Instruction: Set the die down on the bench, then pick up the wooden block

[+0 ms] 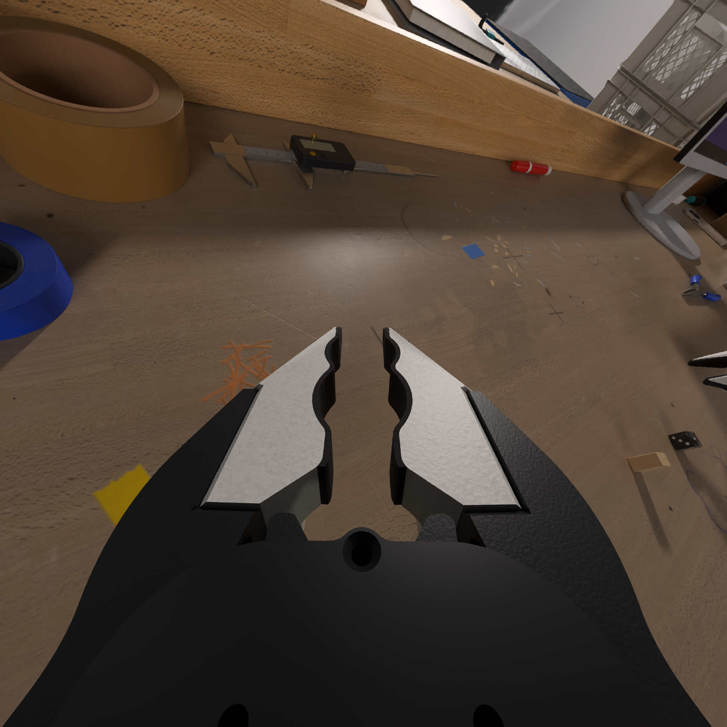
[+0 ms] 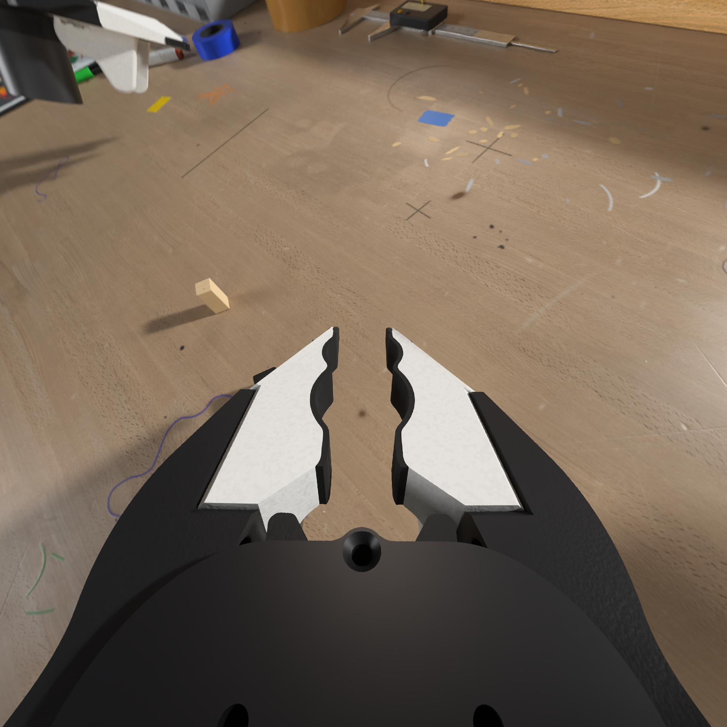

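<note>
No words can be read; the caliper (image 1: pixel 314 159) at 12 o'clock has tiny blurry marks

Two cameras, each looking forward along my fingers (image 1: pixel 291 425).
Both hover above the tabletop (image 1: pixel 354 251), angled down toward its back edge, sharing the caliper (image 1: pixel 320 155) and wooden block (image 2: pixel 211 296).

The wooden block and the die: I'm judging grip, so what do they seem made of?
The wooden block looks like pale, unfinished wood: matte faces, faint grain, sharp edges. The die looks like black plastic with a slight sheen and white pips, though it is too small to be sure. Both lie on the bench.
</note>
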Robot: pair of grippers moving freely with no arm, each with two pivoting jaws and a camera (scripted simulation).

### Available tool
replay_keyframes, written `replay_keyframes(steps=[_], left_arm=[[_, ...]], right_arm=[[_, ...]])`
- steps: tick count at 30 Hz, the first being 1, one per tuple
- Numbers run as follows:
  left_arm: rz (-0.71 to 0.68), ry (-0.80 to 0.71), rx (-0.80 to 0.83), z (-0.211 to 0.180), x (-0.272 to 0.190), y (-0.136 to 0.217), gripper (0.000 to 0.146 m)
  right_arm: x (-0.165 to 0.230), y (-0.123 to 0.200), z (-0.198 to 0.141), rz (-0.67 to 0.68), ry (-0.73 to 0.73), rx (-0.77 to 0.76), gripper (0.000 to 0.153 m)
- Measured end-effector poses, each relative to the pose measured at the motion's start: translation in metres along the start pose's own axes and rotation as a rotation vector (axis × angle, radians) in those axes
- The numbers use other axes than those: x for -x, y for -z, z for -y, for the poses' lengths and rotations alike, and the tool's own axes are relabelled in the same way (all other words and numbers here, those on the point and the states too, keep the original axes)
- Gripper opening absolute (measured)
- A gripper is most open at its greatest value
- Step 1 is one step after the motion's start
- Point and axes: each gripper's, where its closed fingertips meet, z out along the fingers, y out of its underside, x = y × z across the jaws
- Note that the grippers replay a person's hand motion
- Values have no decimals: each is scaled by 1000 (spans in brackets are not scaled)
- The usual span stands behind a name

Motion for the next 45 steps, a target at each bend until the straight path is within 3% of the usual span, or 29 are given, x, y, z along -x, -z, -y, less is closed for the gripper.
replay_keyframes(steps=[3, 5, 9, 13, 26, 31, 34, 36, 39, 41, 43, 45], left_arm=[[9, -15, 2, 0, 0, 0, 21], [19, -28, 1, 0, 0, 0, 21], [27, -42, 1, 0, 0, 0, 21], [30, -57, 2, 0, -2, -1, 21], [11, -66, 9, -2, -7, -2, 21], [-46, -85, -18, 2, -18, -1, 21], [-72, -144, -47, 6, -28, -1, 21], [-41, -200, -36, 5, -28, -2, 21], [1, -252, 8, -1, -26, -6, 21], [-10, -270, 1, 0, -31, -5, 21], [-108, -285, -55, 7, -53, -1, 22], [-323, -243, -144, 18, -91, 9, 25]], right_arm=[[14, -6, 3, 12, 59, 19, 24], [42, -17, 6, 98, 84, 44, 27], [103, -45, -14, 281, 141, 269, 30], [115, -62, -21, 234, 222, 311, 26], [115, -80, -20, 174, 282, 377, 24], [111, -81, -18, 80, 477, 377, 17], [109, -82, -14, 29, 528, 348, 15], [109, -82, -13, 51, 486, 342, 13], [120, -80, 0, 168, 347, 279, 11], [132, -77, 24, 273, 259, 153, 11], [139, -75, 62, 335, 206, -43, 11], [143, -76, 101, 386, 182, -244, 11]])
